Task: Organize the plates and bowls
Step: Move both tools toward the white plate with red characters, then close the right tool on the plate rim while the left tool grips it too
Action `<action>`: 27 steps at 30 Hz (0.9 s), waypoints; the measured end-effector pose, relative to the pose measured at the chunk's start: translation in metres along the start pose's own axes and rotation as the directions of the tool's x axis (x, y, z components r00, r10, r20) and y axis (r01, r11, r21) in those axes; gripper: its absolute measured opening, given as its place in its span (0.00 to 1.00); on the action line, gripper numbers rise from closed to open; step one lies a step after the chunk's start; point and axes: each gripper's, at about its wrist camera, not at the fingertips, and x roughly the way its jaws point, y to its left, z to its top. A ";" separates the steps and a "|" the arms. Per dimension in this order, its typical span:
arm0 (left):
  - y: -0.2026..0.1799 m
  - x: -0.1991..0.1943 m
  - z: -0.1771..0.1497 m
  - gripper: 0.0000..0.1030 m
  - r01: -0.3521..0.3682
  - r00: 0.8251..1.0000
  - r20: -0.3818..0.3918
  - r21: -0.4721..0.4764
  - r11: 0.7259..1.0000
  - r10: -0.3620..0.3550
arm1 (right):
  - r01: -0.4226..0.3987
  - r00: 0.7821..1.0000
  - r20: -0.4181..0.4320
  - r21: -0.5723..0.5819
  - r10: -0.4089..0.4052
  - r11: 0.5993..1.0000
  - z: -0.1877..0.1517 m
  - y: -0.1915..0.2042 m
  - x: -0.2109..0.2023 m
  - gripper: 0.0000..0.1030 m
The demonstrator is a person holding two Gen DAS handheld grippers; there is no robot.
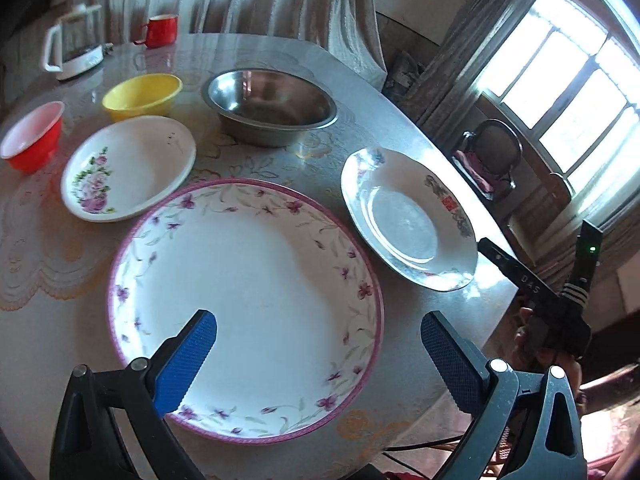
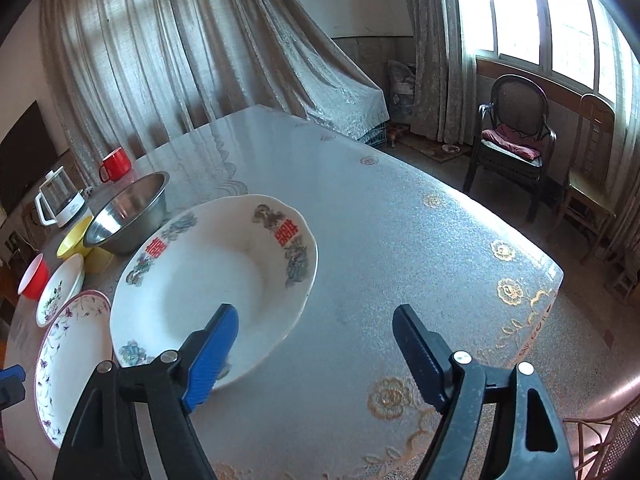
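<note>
My left gripper (image 1: 318, 326) is open above the near half of a large pink-rimmed floral plate (image 1: 248, 272), with nothing between its fingers. To its right lies a white plate with red characters (image 1: 404, 216). Behind are a small floral plate (image 1: 128, 168), a steel bowl (image 1: 272, 108), a yellow bowl (image 1: 142, 94) and a red bowl (image 1: 32, 136). My right gripper (image 2: 316, 312) is open at the near right rim of the white plate (image 2: 208, 272). Its left finger (image 2: 216, 344) hangs over the plate, its right finger over bare tablecloth. The pads do not press on the rim.
A glass kettle (image 1: 76, 40) and a red mug (image 1: 160, 30) stand at the table's far side. The table (image 2: 440, 240) is round with a lace-patterned cover, and its edge curves close on the right. A dark chair (image 2: 512, 140) stands by the window beyond.
</note>
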 end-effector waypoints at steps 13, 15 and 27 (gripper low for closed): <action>-0.017 0.015 0.049 1.00 0.077 0.993 0.087 0.059 0.995 -0.082 | -0.179 0.979 -0.074 0.145 0.191 0.973 0.019 -0.017 0.061 0.55; -0.015 0.019 0.053 1.00 0.072 0.994 0.083 0.054 0.996 -0.077 | -0.161 0.983 -0.068 0.140 0.172 0.977 0.018 -0.016 0.063 0.49; -0.019 0.052 0.080 0.97 0.140 0.989 0.046 0.036 0.990 -0.141 | -0.209 0.974 -0.055 0.140 0.219 0.968 0.015 -0.009 0.069 0.21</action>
